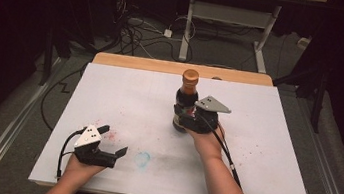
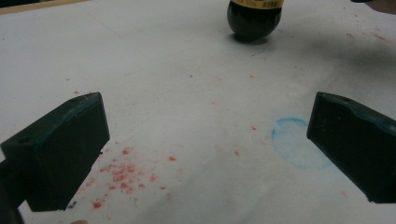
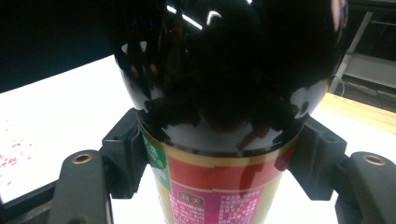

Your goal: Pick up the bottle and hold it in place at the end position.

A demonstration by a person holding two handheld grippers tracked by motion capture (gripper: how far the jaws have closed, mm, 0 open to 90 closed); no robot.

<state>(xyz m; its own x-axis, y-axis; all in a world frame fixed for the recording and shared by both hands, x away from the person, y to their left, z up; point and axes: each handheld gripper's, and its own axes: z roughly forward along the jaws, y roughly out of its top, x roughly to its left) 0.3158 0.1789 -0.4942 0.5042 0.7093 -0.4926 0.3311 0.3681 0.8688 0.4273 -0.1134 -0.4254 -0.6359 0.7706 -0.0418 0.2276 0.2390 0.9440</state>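
The right claw (image 1: 183,117) is clamped around a dark bottle (image 1: 186,99), its two jaws pressing the bottle's lower body from either side. In the right gripper view the bottle (image 3: 224,93) rises straight up between the jaws: the glossy black shoulder bulges above them, and a red and magenta label with a gold edge and a green patch sits at and below jaw level. The bottle stands upright, with its brown cap (image 1: 190,75) well above the claw. In the left gripper view the bottle's rounded base (image 2: 254,21) sits over its shadow on the white sheet; whether it touches the tabletop (image 1: 124,96) or hangs just off it I cannot tell.

The left claw (image 1: 112,141) lies low over the near left part of the tabletop, well apart from the bottle, with its jaws spread wide and nothing between them. In its own view the two black jaws frame bare white sheet: a scatter of red specks (image 2: 123,172) lies just inside the left-hand jaw, and a faint blue ring (image 2: 294,142) lies just beside the right-hand jaw. The bottle stands far ahead of this claw, slightly toward the right-hand jaw's side.
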